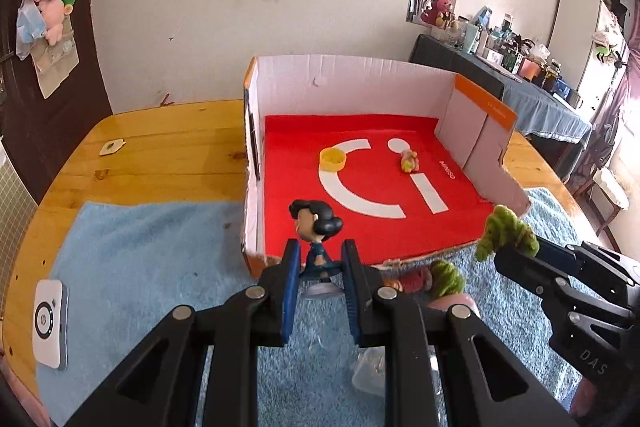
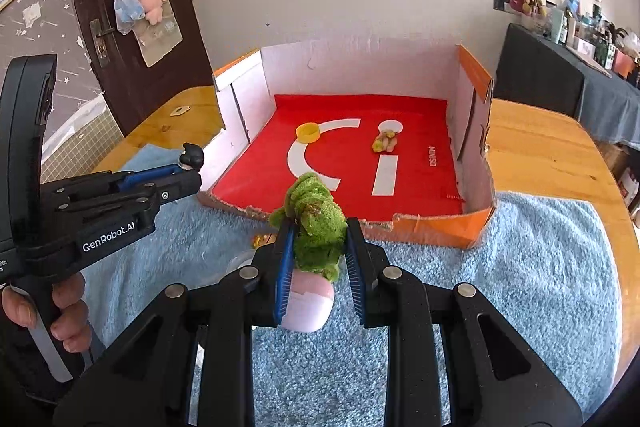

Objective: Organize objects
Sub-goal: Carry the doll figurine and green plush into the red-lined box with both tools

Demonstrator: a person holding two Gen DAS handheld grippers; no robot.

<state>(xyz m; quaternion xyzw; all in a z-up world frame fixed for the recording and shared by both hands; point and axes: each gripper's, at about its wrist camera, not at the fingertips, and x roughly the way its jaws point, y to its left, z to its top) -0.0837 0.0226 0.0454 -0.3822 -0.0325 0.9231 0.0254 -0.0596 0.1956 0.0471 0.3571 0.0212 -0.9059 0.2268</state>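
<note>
At the bottom centre of the left wrist view, the left gripper (image 1: pixel 320 267) is clamping a small figurine (image 1: pixel 316 239) between its blue ribbed pads. The figurine is hard, glossy plastic, with a dark moulded hairdo, a teal body and a round pale base. It is being held upright by the body, probably so it can be set down standing.

At the bottom centre of the right wrist view, the right gripper (image 2: pixel 318 247) is squeezing a fuzzy green plush (image 2: pixel 316 223), whose soft pile is bulging above the pads. A smooth pink rounded part is hanging below them.

Both are hovering over a shaggy blue towel (image 2: pixel 520 267), just before the torn front edge of a cardboard box (image 2: pixel 472 131). Its front wall looks cut low, likely to let things in. Its floor is flat red with white shapes. Resting on it are a yellow ring (image 2: pixel 307 131) and a small yellowish toy (image 2: pixel 385 142), well apart.

A white device (image 1: pixel 49 323) is lying at lower left, on the towel's edge on a varnished wooden table (image 1: pixel 160 151).
</note>
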